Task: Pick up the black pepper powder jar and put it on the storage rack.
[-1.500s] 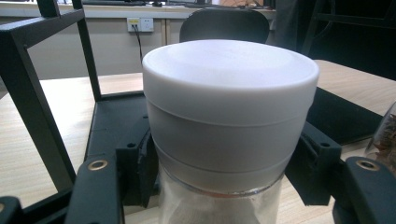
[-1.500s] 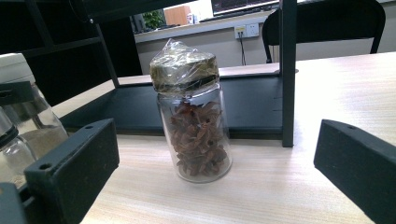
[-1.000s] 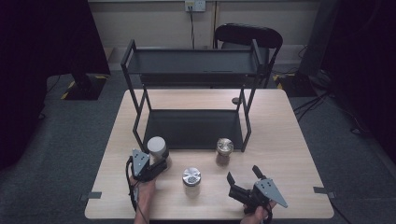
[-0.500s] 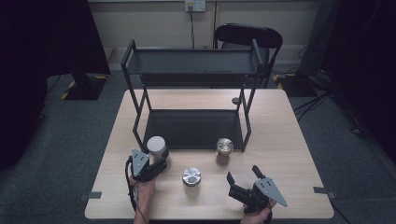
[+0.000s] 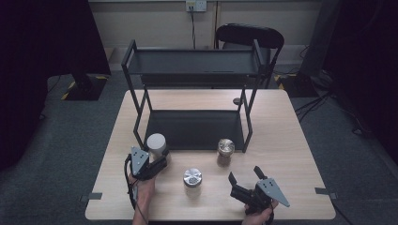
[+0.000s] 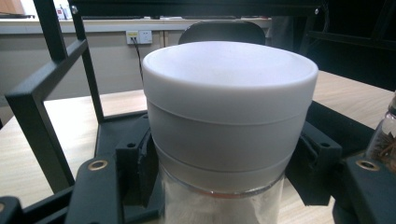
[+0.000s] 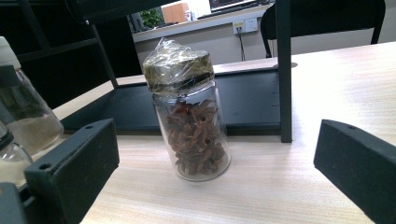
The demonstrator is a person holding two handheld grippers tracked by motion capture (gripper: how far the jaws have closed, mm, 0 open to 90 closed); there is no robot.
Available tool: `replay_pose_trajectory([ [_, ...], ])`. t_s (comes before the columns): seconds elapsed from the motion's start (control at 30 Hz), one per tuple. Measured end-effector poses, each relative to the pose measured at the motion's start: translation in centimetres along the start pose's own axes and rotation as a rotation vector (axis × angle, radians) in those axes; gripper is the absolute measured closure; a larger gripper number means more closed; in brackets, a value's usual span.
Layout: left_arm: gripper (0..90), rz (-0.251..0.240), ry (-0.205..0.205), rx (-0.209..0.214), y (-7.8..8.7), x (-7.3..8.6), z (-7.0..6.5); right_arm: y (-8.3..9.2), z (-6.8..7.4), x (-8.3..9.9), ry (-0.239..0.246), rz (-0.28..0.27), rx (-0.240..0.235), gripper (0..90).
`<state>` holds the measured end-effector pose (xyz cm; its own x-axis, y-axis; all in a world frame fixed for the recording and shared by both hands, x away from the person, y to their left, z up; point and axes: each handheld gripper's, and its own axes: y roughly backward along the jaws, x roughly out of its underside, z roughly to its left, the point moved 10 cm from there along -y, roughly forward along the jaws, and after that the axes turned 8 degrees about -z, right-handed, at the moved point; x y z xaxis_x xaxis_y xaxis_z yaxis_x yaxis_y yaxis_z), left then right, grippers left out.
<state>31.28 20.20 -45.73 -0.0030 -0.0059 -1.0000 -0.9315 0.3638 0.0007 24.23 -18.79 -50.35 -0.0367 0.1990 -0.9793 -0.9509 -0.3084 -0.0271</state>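
almost nothing has moved since the earlier frame: both hands sit where they were, and the three jars keep their places on the pale wooden table (image 5: 291,154). at the left, the left gripper (image 5: 157,165) is clamped on the clear glass jar with the wide white plastic lid (image 5: 156,143), its black jaws pressing the glass just under the lid in the left gripper view, where the white-lidded jar (image 6: 229,116) stands upright right in front of the camera. this jar is at the front left corner of the black metal two-tier shelf rack (image 5: 195,101), just outside its lower tray. in the middle, a small glass jar with a silver metal lid (image 5: 192,177) stands untouched on the table in front of the rack. to the right, a glass jar of brown star anise with a crinkled film-wrapped lid (image 5: 225,151) stands upright just in front of the rack's right front leg; the right gripper view looks straight at the star anise jar (image 7: 194,116). the right gripper (image 5: 245,179) rests low near the table's front edge with its jaws spread wide and nothing between them, well short of that jar. as i judge it, the work is at an early stage: one jar is gripped, none is on a shelf, and all three remain to be placed.
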Motion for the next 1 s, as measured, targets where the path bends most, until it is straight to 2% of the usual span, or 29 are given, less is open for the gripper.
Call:
replay_pose_trajectory([
  [0.4, 35.2, -0.013, 0.0, -0.007, -0.9, -1.5, 0.0, 0.1, -0.1, 0.0, -0.01, -0.008, 0.001, 0.0],
  [1.0, 35.3, 0.017, 0.009, -0.016, -3.5, -2.3, 0.6, 0.1, 0.0, 0.0, -0.002, -0.006, -0.001, 0.0],
])
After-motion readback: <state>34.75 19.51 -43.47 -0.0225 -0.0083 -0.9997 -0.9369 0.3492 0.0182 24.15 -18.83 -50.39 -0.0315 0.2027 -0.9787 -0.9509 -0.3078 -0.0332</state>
